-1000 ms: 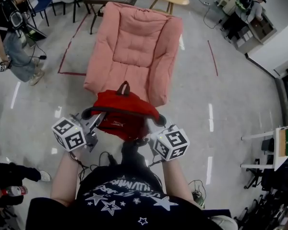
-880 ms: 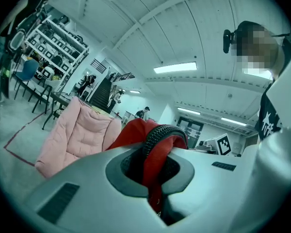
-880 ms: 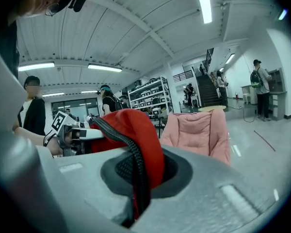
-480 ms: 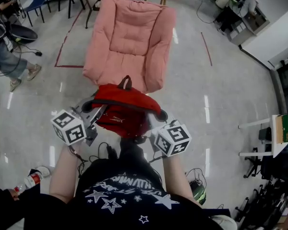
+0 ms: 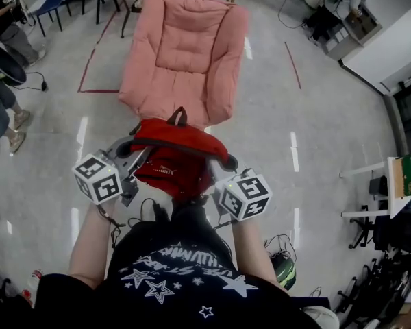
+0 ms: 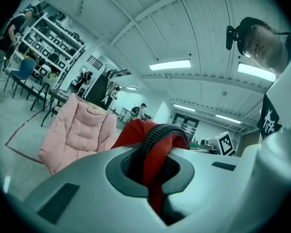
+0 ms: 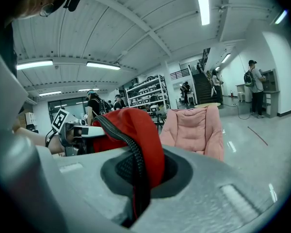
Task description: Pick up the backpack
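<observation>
Backpack (image 5: 175, 160) between left claw (image 5: 138, 155) and right claw (image 5: 222, 172), armchair (image 5: 185, 53) behind

black t-shirt (image 5: 171, 286), white stars, lettering

backpack (image 5: 172, 164) drawn back, armchair (image 5: 185, 46) farther off

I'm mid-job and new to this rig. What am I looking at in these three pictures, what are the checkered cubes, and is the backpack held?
No robot here: a person wears a head camera and holds a two-jaw gripper in each hand. The top-down picture is from the head; the marker cubes are parts of the left gripper and right gripper. The other two pictures come from cameras riding on each gripper, looking along its jaws. Each gripper is shut on a shoulder strap of the red backpack, which hangs between them. A pink armchair stands on the floor behind it.
</observation>
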